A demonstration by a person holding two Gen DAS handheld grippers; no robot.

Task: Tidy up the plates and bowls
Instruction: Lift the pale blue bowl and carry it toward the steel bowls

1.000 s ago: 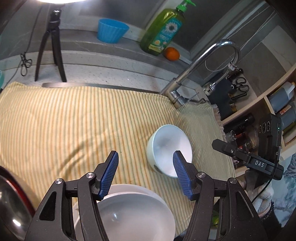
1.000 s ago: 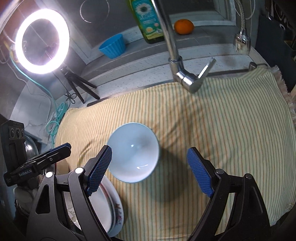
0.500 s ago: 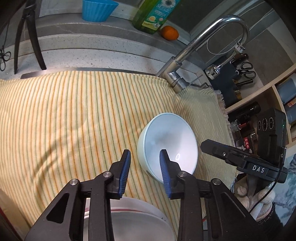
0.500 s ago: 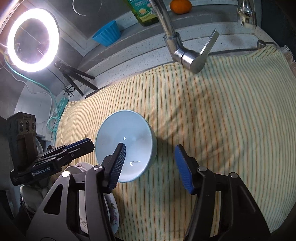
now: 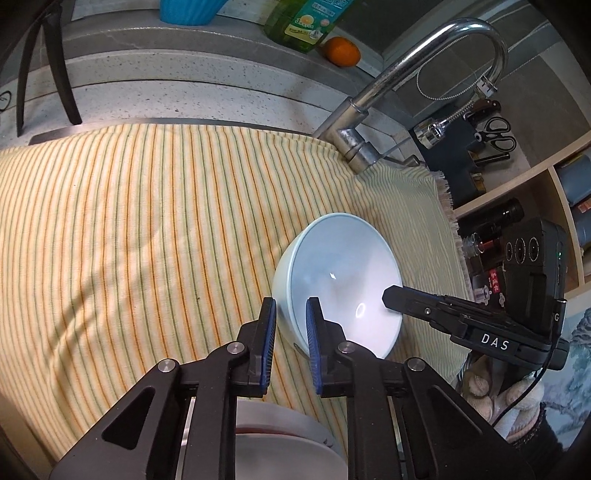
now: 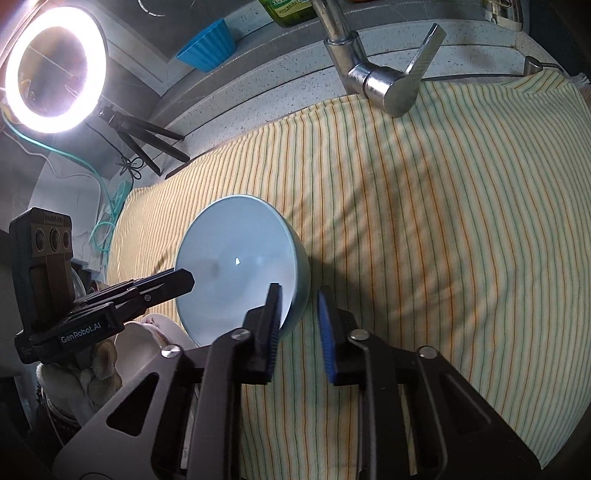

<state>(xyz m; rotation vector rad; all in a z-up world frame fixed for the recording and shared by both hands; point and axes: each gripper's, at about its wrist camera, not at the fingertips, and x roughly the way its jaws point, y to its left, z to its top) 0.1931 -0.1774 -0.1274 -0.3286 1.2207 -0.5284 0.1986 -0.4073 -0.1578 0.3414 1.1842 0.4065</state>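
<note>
A pale blue, glossy ceramic bowl point(image 5: 343, 280) sits on a yellow cloth with thin green and orange stripes point(image 5: 147, 229), tipped a little so its inside faces the cameras. The chrome gooseneck tap point(image 5: 406, 74) serves as landmark: the bowl lies on the cloth in front of the tap's base, well apart from it.

The left gripper point(image 5: 289, 325), black-armed with blue ribbed pads, has just been closing and now pinches the bowl's rim on the side farthest from the tap; one pad lies against the outer wall, the other inside the bowl. The right gripper point(image 6: 298, 319) has likewise just been closing and clamps another part of that near rim, its left pad inside the bowl and its right pad outside, over the cloth. Each gripper shows in the other's view as a black finger reaching over the bowl's edge.

Below the left gripper, farther from the tap than the bowl, the rim of a white plate with a dark red band point(image 5: 284, 428) peeks out at the cloth's edge. Behind the tap, on the speckled grey counter ledge point(image 5: 184, 66), stand a blue fluted cup point(image 6: 208, 46) and a green dish-soap bottle point(image 5: 303, 26), with an orange fruit point(image 5: 341, 51) beside the bottle. A lit ring light on a small black tripod point(image 6: 55, 68) stands to the left of the tap in the right wrist view.
</note>
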